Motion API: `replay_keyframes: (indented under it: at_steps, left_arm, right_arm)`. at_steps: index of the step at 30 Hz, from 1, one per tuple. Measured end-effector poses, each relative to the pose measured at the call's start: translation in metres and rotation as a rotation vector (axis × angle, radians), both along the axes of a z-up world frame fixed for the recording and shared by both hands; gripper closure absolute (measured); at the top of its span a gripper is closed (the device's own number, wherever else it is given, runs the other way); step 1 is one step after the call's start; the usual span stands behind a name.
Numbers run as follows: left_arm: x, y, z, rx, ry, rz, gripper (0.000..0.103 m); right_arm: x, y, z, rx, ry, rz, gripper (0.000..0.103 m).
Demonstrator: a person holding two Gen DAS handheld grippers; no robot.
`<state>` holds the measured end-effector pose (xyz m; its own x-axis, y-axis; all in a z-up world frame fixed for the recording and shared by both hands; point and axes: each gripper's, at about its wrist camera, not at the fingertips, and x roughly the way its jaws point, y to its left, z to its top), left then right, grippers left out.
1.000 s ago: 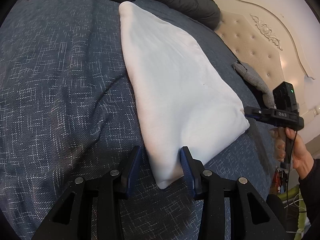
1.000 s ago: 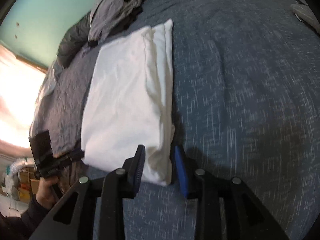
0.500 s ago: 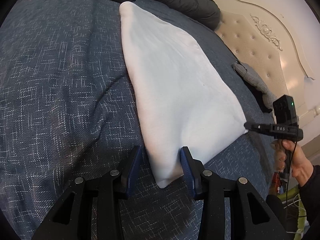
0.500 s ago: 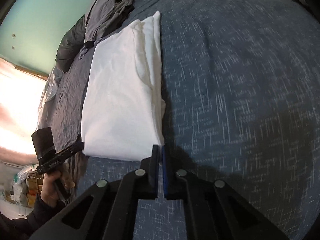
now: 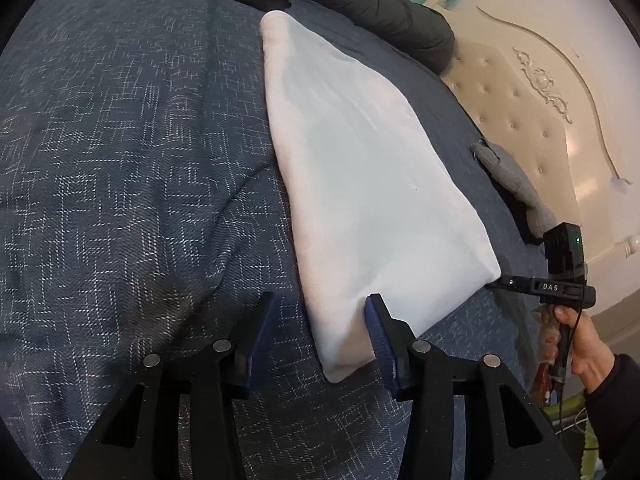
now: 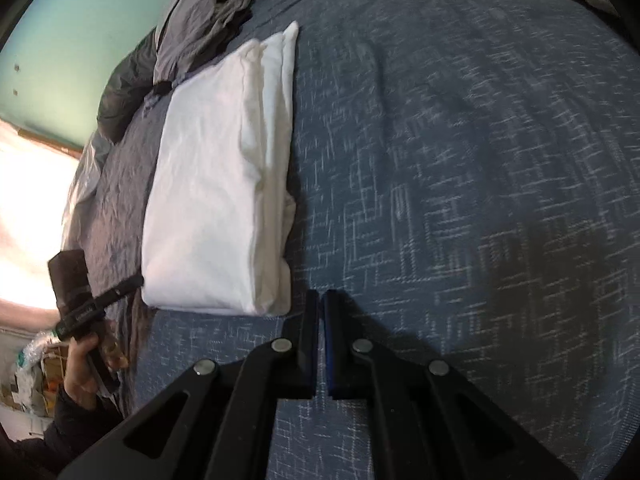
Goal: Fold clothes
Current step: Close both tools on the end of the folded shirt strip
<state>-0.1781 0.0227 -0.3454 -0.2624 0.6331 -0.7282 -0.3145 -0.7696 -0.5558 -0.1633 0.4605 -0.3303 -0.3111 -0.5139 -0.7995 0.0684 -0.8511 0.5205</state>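
With my left gripper (image 5: 320,320) spread wide around the near corner of the folded white garment (image 5: 360,184), nothing is clamped. My right gripper (image 6: 321,308) is closed empty, the garment (image 6: 216,184) lying at its ten o'clock on the blue bedspread (image 6: 460,160).

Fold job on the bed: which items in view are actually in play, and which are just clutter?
In play:
- folded white garment
- left gripper, open around its near corner
- right gripper, shut, empty, beside it

Just lying about:
- grey clothes pile
- dark jacket
- grey item near the headboard
- blue bedspread
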Motion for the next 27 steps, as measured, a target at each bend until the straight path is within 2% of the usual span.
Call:
replay_keyframes:
  at_steps: [4,5,7,8,9,12,16,20,23,27]
  left_arm:
    - [-0.001,0.000,-0.003,0.016,-0.025,0.008,0.052]
    - [-0.001,-0.001,-0.003,0.023,-0.031,0.012,0.052]
    - [-0.001,-0.003,-0.003,0.031,-0.040,0.022,0.051]
    - [-0.001,-0.004,-0.003,0.031,-0.042,0.024,0.051]
    - [0.000,-0.003,-0.002,0.027,-0.041,0.024,0.049]
    - [0.001,-0.002,-0.002,0.034,-0.049,0.027,0.044]
    - [0.004,0.004,-0.003,0.066,-0.076,0.030,0.044]
    - [0.006,0.007,-0.007,0.084,-0.097,0.041,0.044]
    - [0.007,0.008,-0.013,0.124,-0.130,0.051,0.044]
    - [0.007,0.018,-0.014,0.124,-0.140,0.058,0.044]
  right_arm:
    - [-0.002,0.004,0.006,0.004,0.016,-0.013,0.100]
    - [-0.002,0.005,0.008,0.005,0.020,-0.016,0.096]
    - [-0.009,0.000,0.016,-0.002,0.051,-0.015,0.070]
    - [-0.013,-0.003,0.020,-0.006,0.067,-0.014,0.052]
    - [-0.017,-0.008,0.021,-0.007,0.068,-0.003,0.047]
    - [-0.028,-0.025,0.017,0.006,0.063,0.037,0.046]
    - [-0.035,-0.040,-0.002,0.010,0.019,0.077,0.046]
    - [-0.031,-0.040,-0.021,0.027,-0.011,0.089,0.046]
    - [-0.027,-0.032,-0.025,-0.017,-0.009,0.073,0.047]
    - [-0.019,-0.034,-0.024,-0.016,0.000,0.082,0.047]
